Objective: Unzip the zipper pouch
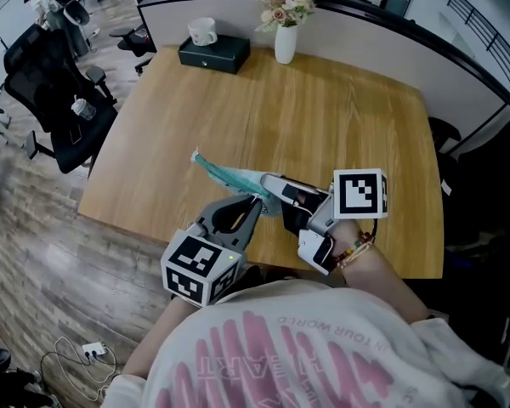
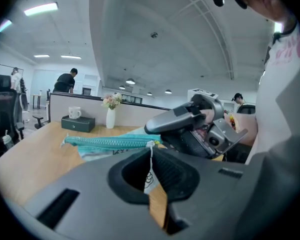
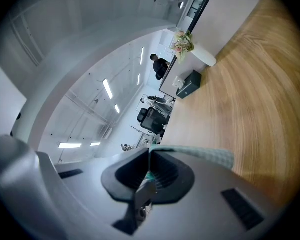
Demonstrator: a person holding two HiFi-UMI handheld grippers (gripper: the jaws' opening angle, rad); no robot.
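A teal zipper pouch (image 1: 228, 175) hangs over the front part of the wooden table (image 1: 323, 117), held up between both grippers. In the left gripper view its zipper band (image 2: 110, 141) runs leftward from my left gripper (image 2: 151, 155), which is shut on a thin white pull tag (image 2: 150, 171) hanging at the zipper's near end. My right gripper (image 1: 270, 182) comes in from the right and is shut on the pouch's end; in its own view teal fabric (image 3: 202, 155) leads into the closed right gripper (image 3: 149, 165). The right gripper's body (image 2: 190, 120) sits just right of the left jaws.
At the table's far edge stand a black box (image 1: 214, 55) with a white mug (image 1: 202, 31) on it and a white vase of flowers (image 1: 286, 39). A black office chair (image 1: 59, 100) stands off the left side. The person's white shirt (image 1: 289, 347) fills the bottom.
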